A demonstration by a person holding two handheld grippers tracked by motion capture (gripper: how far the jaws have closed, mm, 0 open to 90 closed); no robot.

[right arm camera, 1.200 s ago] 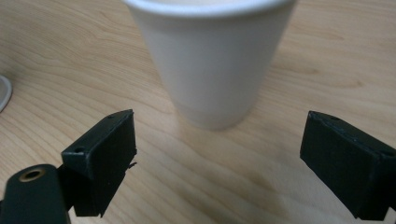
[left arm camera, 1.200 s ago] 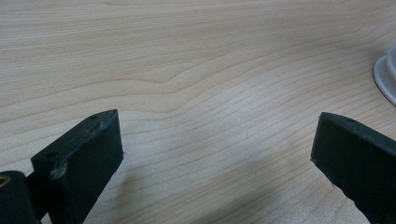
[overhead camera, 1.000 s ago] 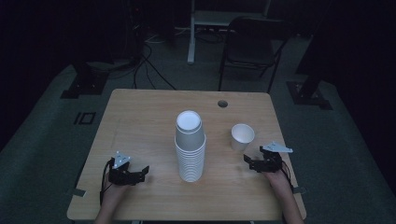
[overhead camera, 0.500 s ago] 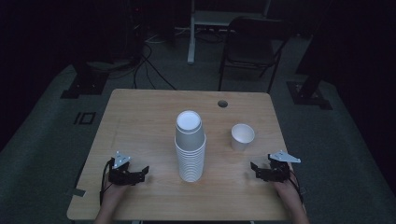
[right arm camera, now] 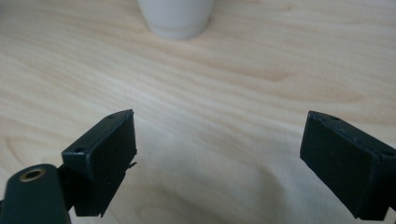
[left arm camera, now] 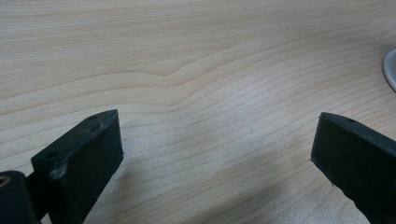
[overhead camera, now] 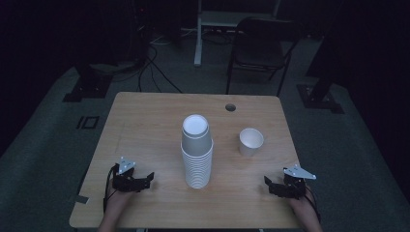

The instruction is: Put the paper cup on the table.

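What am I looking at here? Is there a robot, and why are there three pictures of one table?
There is no robot: a person sits at a wooden table and holds a pair of black tongs in each hand. The high view looks down from above the person: the left tongs and the right tongs rest near the table's front edge. The other two pictures come from small cameras riding on the tongs, each looking along its own two black jaws. In both, the jaws stand wide apart with nothing between them, so nothing is held. On the table stand a tall stack of white paper cups and, apart to its right, a single white paper cup. Behind the table is a dark folding chair.
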